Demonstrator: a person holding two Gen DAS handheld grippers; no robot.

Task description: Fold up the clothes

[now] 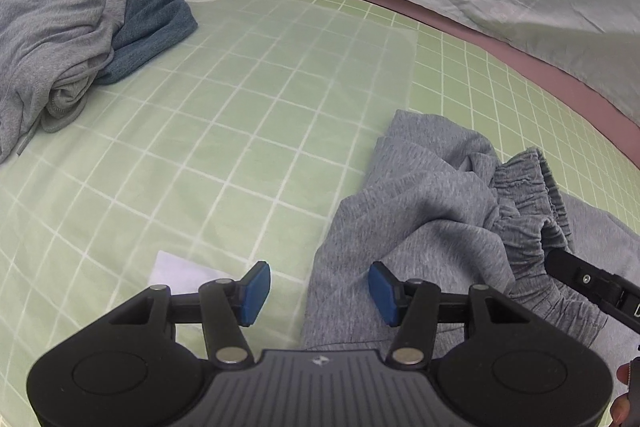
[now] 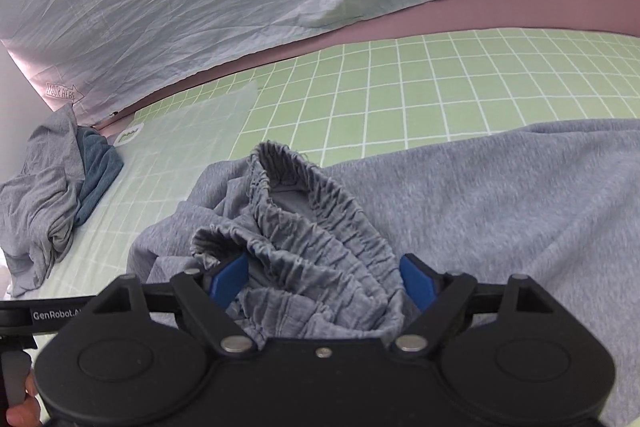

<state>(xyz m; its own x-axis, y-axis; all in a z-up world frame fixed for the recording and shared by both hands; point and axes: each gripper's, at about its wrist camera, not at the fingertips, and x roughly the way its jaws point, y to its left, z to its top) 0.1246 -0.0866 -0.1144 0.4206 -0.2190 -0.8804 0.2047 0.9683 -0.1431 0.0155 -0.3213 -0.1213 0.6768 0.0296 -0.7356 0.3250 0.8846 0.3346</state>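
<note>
On the green checked bed, grey sweatpants (image 2: 460,195) lie crumpled, soft and floppy; best gripped at the elastic waistband (image 2: 312,211). Right tongs (image 2: 324,279) straddle it unclenched; left tongs (image 1: 318,291) gape empty.

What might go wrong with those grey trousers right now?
The elastic waistband is bunched in several folds between the open right gripper, so closing may catch only some layers. The left gripper hangs open at the grey trousers' edge, holding nothing. The pile of clothes nearby could get dragged along.
</note>
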